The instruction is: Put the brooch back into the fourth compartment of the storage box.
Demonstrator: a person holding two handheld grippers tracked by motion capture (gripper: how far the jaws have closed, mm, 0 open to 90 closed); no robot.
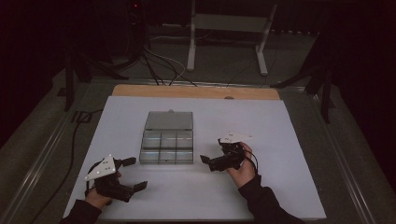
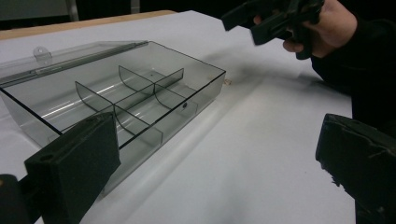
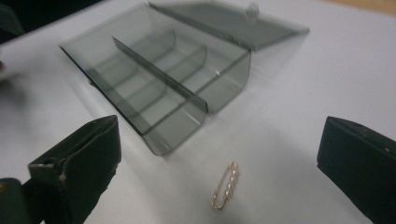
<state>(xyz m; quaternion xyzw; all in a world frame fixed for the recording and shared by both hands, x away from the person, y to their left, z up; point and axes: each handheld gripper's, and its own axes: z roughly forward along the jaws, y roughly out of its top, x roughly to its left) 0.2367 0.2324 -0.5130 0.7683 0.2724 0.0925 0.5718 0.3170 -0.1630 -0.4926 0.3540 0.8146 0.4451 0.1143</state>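
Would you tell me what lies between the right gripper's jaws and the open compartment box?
In the right gripper view, a small gold pin set with pearls lies on the white table sheet, short of the compartment box.

We see a white sheet under the left gripper and the right gripper. A wooden board edge lies far ahead of them, with 2 white frame legs and dark floor cables beyond.

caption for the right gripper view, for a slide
Open right gripper poised over a gold pearl pin on the white table, beside an open, empty clear divided box.
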